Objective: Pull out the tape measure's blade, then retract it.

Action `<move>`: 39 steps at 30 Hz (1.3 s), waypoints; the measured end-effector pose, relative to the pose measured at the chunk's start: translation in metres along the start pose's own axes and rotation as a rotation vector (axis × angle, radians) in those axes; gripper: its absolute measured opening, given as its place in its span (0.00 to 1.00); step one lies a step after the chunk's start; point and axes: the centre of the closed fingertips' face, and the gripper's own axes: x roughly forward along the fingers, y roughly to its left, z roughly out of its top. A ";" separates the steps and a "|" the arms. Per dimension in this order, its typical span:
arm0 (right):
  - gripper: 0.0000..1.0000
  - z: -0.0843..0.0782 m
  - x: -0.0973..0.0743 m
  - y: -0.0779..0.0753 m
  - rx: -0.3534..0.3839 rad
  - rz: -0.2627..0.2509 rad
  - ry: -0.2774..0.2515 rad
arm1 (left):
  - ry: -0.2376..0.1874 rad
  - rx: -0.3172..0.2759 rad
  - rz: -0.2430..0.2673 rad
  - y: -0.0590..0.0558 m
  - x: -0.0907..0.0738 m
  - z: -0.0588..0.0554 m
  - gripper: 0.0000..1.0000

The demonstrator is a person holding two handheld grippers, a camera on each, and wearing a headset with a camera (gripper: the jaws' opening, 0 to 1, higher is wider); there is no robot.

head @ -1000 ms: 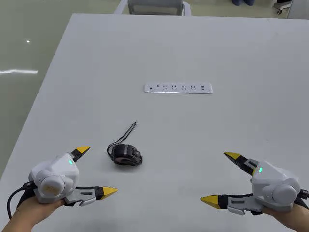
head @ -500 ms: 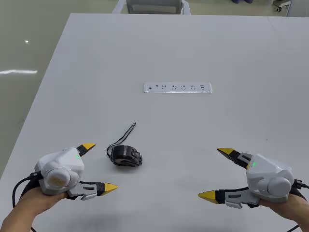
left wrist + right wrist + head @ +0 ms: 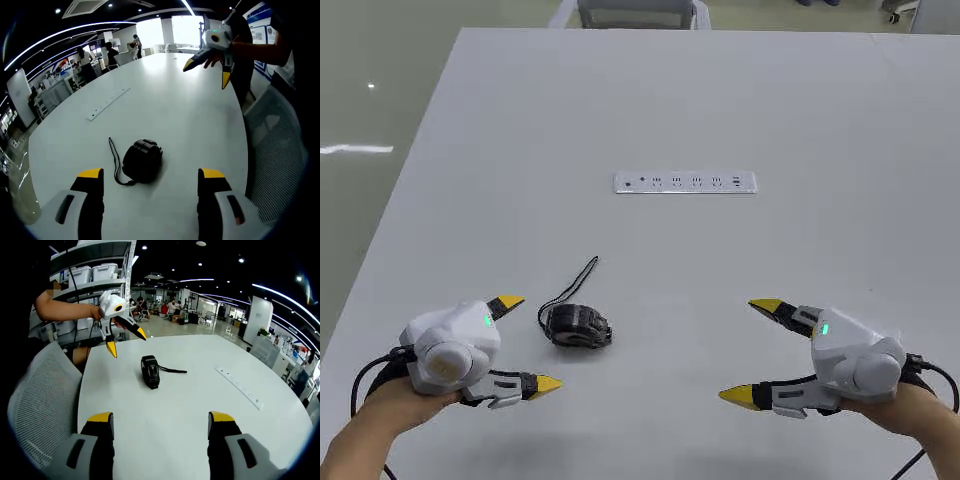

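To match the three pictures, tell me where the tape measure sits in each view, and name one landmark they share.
Head view: tape measure lower left of centre, beside the left gripper.
Left gripper view: tape measure low centre, ahead between that view's own jaws.
Right gripper view: tape measure left of centre, just below the left gripper.
Shared landmark: the white power strip.

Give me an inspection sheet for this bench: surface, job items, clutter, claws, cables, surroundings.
Surface: white table, flat and plain.
Job's things: black tape measure, no blade out, lying ahead of the left claw, untouched.
Clutter: white power strip farther back.
Grippers: left claw open, right claw open, both holding nothing.
Cables: black cord behind the left claw; tape measure's strap loose on the table.
Surroundings: chair at the far edge; office with people.
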 end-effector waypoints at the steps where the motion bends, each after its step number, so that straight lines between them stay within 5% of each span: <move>1: 0.76 0.001 0.001 0.000 -0.006 0.004 -0.002 | 0.000 0.001 -0.001 0.000 0.000 0.000 0.73; 26: 0.64 0.013 0.042 -0.011 -0.086 0.084 -0.015 | 0.084 0.152 -0.099 0.017 0.029 -0.006 0.55; 39: 0.58 0.014 0.065 -0.014 -0.110 0.124 -0.002 | 0.146 0.219 -0.158 0.020 0.048 -0.018 0.50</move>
